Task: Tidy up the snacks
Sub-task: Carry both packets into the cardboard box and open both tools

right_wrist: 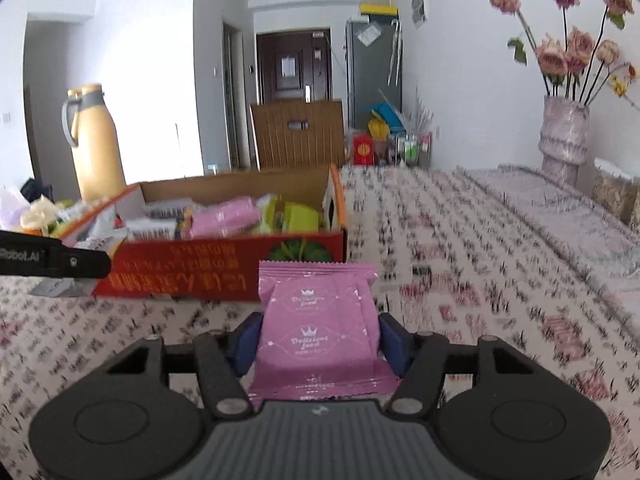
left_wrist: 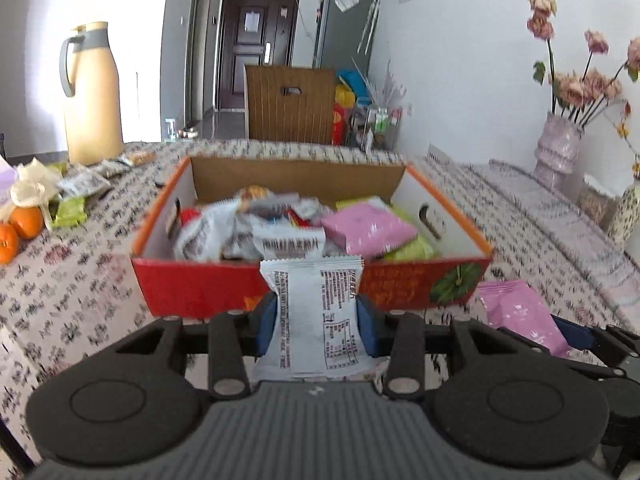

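A red and orange cardboard box holds several snack packets and stands on the patterned tablecloth; it also shows in the right wrist view. My left gripper is shut on a white snack packet, held just before the box's near wall. My right gripper is shut on a pink snack packet, in front of the box's right corner. That pink packet shows at the right in the left wrist view. The left gripper's arm shows at the left edge in the right wrist view.
A cream thermos jug stands at the back left. Loose snack packets and oranges lie left of the box. A vase of dried roses stands at the back right. A wooden chair back is behind the table.
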Motion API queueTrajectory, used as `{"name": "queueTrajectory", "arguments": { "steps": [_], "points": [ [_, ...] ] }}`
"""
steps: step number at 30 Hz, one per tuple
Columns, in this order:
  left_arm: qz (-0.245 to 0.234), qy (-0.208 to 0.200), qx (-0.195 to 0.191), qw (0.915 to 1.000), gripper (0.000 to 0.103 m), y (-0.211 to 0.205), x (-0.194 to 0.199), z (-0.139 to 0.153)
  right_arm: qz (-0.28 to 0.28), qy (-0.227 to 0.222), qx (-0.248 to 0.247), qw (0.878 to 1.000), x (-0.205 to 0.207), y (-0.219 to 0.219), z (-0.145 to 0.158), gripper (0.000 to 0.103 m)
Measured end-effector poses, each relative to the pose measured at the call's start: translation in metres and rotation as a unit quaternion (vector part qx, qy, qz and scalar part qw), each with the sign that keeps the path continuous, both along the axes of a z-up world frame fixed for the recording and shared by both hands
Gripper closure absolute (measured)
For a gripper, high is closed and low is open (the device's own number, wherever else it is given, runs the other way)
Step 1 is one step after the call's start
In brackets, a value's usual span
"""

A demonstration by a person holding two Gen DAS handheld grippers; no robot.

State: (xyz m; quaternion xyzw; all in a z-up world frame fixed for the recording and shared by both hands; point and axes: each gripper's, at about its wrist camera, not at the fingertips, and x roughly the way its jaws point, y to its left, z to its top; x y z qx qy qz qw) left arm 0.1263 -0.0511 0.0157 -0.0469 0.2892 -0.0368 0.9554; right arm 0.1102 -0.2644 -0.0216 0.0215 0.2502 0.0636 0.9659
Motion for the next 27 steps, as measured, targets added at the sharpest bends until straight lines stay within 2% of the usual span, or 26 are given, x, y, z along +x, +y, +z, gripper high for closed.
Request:
{"name": "queueTrajectory", "arguments": {
  "steps": [6,12,17,23,27],
  "points": [
    [0.010,-0.031,0.001,0.9995,0.060,0.009,0.010,0.020,0.013,-0.034,0.003,0.999,0.011,0.014,0.027,0.042],
    [0.027,-0.053,0.007,0.9982,0.060,0.019,0.030,0.036,0.028,-0.053,0.000,0.998,0.041,0.039,0.046,0.042],
    [0.052,-0.061,-0.015,0.9967,0.060,0.031,0.052,0.043,0.031,-0.059,0.007,0.998,0.076,0.057,0.057,0.042],
    [0.072,-0.071,-0.012,0.9948,0.060,0.038,0.085,0.046,0.024,-0.056,0.015,0.998,0.113,0.074,0.051,0.042],
    [0.081,-0.075,-0.008,0.9939,0.060,0.041,0.102,0.038,0.015,-0.054,0.020,0.998,0.131,0.077,0.038,0.042]
  ]
}}
